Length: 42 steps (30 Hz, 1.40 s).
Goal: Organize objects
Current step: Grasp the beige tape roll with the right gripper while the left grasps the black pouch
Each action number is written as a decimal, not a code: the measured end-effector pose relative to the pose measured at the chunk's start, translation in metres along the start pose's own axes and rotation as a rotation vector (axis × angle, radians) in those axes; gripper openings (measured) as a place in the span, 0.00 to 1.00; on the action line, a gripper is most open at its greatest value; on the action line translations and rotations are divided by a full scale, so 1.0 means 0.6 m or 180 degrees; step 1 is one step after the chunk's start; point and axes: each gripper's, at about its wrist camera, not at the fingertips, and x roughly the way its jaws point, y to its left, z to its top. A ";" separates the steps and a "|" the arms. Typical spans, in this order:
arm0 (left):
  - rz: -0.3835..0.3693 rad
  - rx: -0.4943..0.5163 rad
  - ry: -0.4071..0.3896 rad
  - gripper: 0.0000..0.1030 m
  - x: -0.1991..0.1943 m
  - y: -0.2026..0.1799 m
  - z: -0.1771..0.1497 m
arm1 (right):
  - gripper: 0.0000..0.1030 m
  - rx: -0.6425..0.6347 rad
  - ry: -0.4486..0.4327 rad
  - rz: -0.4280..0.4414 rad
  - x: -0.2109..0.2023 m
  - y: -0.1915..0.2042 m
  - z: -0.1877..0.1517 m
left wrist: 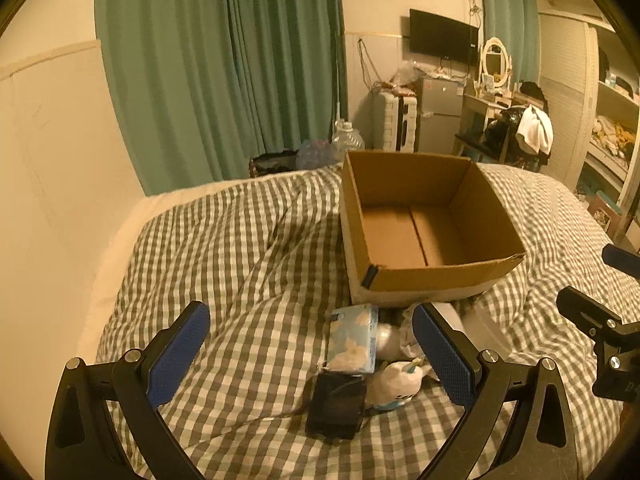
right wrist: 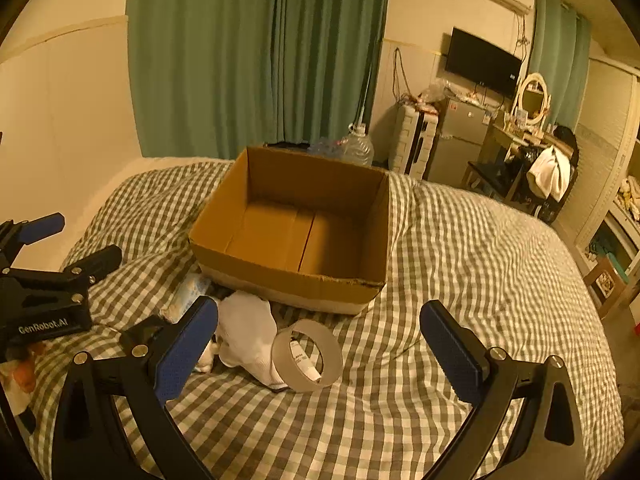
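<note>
Between the fingers (right wrist: 188, 344), tape roll (right wrist: 307, 355)

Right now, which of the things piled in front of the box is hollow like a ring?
The tape roll: an open ring lying tilted against the white cloth, unlike the tissue pack and black case.

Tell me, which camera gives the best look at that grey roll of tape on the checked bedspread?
The right wrist view: the grey roll of tape lies unobstructed, its ring and hollow core showing. In the left wrist view the left gripper's blue finger covers that spot, so I cannot make the tape out there.
</note>
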 end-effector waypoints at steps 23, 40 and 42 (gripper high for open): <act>-0.0178 0.0294 0.1147 1.00 0.165 -0.015 -0.097 | 0.95 0.0431 0.1246 0.0373 0.239 -0.049 -0.074; -0.0442 0.0403 0.1474 0.46 0.205 -0.036 -0.134 | 0.80 0.0781 0.1585 0.0856 0.293 -0.052 -0.109; -0.0428 0.0404 0.1443 0.46 0.206 -0.038 -0.135 | 0.77 0.0763 0.1562 0.0871 0.286 -0.048 -0.110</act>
